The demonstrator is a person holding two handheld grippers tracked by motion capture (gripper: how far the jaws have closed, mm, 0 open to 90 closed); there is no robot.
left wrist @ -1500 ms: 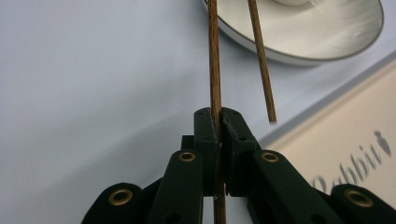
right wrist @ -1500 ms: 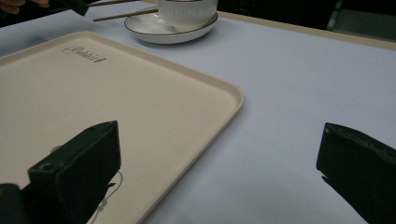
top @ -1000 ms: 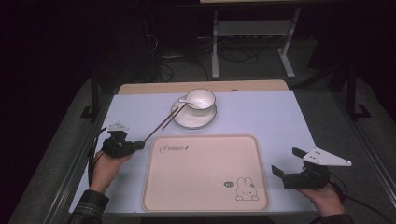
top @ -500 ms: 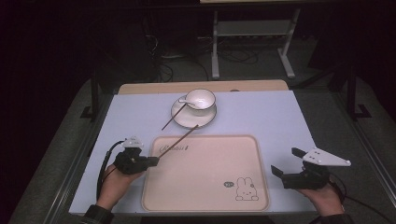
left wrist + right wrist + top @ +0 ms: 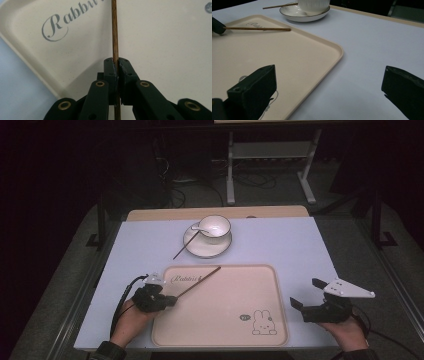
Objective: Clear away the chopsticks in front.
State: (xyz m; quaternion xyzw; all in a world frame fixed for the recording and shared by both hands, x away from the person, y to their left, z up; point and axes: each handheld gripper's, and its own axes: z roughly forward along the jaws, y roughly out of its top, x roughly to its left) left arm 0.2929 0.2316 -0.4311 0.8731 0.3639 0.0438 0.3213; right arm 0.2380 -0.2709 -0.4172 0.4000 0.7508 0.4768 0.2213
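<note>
High view: a cream tray (image 5: 235, 320) printed with a rabbit is seen on the pale blue table (image 5: 300, 245). The left gripper (image 5: 167, 300) is held at the tray's near left edge, its jaws closed on one end of a brown chopstick (image 5: 200, 281), which is angled out over the tray's lettered corner. In the left gripper view, the chopstick (image 5: 114, 32) is seen pinched between the two black jaws. A second chopstick (image 5: 184, 247) is laid against a white saucer (image 5: 200, 251) beyond the tray, tip on the table. A white bowl (image 5: 215, 226) and spoon (image 5: 196, 228) are carried on the saucer. The right gripper (image 5: 306, 295) is held just right of the tray, jaws spread wide and holding nothing.
</note>
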